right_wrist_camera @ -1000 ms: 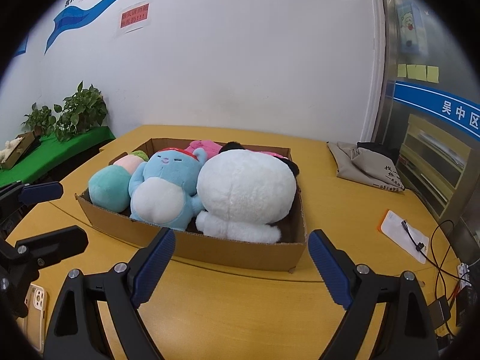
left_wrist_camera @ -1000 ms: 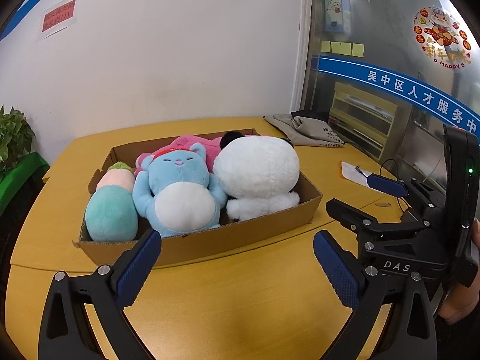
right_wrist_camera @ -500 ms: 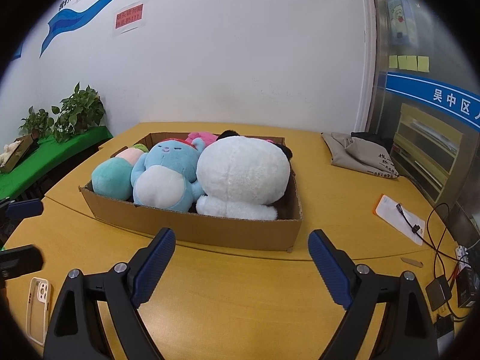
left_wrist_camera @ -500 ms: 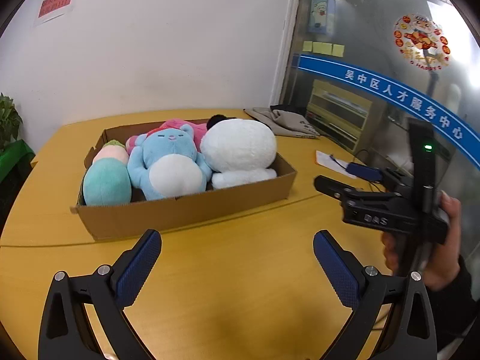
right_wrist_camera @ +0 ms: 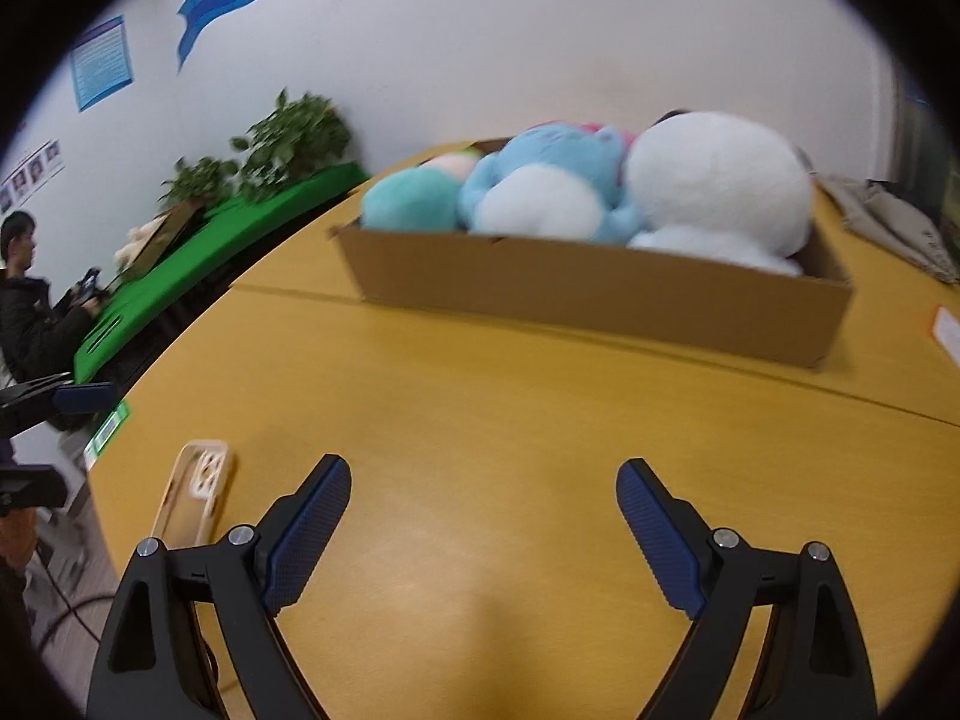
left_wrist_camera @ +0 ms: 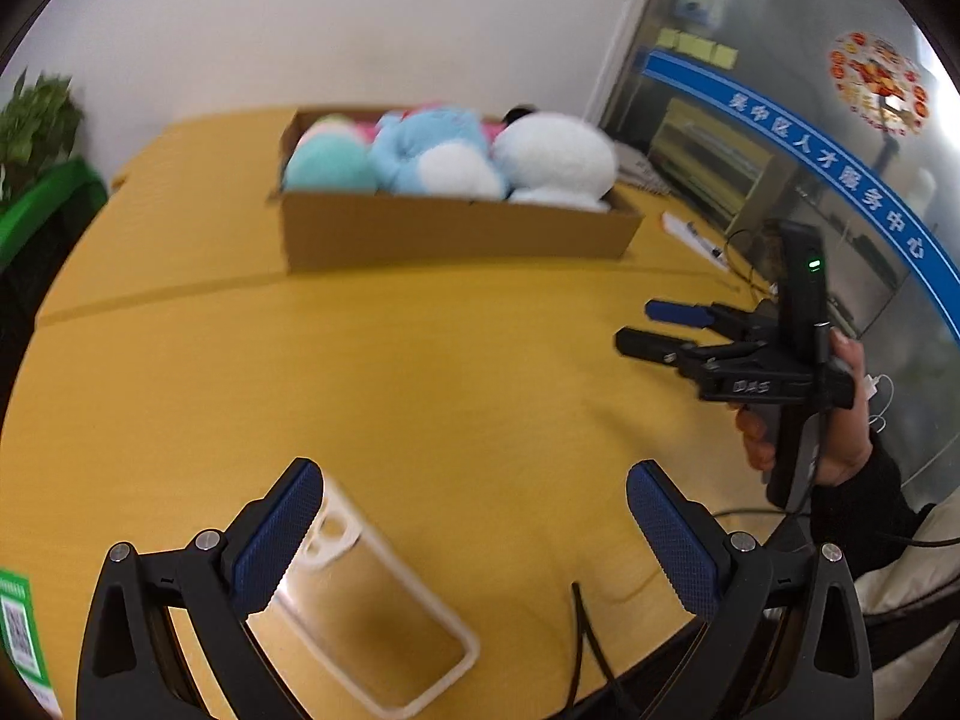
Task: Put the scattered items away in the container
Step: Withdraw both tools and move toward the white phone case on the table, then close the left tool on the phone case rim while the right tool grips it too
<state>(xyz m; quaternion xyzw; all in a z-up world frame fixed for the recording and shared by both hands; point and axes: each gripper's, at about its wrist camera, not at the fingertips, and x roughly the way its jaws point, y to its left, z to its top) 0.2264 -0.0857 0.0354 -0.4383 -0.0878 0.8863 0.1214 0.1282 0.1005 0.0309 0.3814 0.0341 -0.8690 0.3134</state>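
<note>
A cardboard box (left_wrist_camera: 456, 231) (right_wrist_camera: 600, 294) stands on the yellow table, holding a teal plush (left_wrist_camera: 327, 165) (right_wrist_camera: 411, 201), a blue plush (left_wrist_camera: 432, 153) (right_wrist_camera: 546, 186), a white plush (left_wrist_camera: 555, 156) (right_wrist_camera: 717, 183) and a pink one mostly hidden behind. My left gripper (left_wrist_camera: 468, 534) is open over the near table edge, well short of the box, its left finger overlapping a clear phone case (left_wrist_camera: 366, 612) (right_wrist_camera: 192, 495). My right gripper (right_wrist_camera: 483, 531) is open above bare table; seen from the left wrist, the right gripper (left_wrist_camera: 642, 324) is held by a hand at the right.
A green shelf with plants (right_wrist_camera: 276, 144) runs along the left wall. A person (right_wrist_camera: 30, 300) sits at far left. Grey cloth (right_wrist_camera: 894, 222), a paper (left_wrist_camera: 690, 231) and cables (left_wrist_camera: 600, 648) lie at the table's right and near edges. A QR sticker (left_wrist_camera: 18, 630) marks the near left corner.
Both grippers have pulled back from the box and tilted down toward the table. The phone case has come into the left wrist view. Both stay open.
</note>
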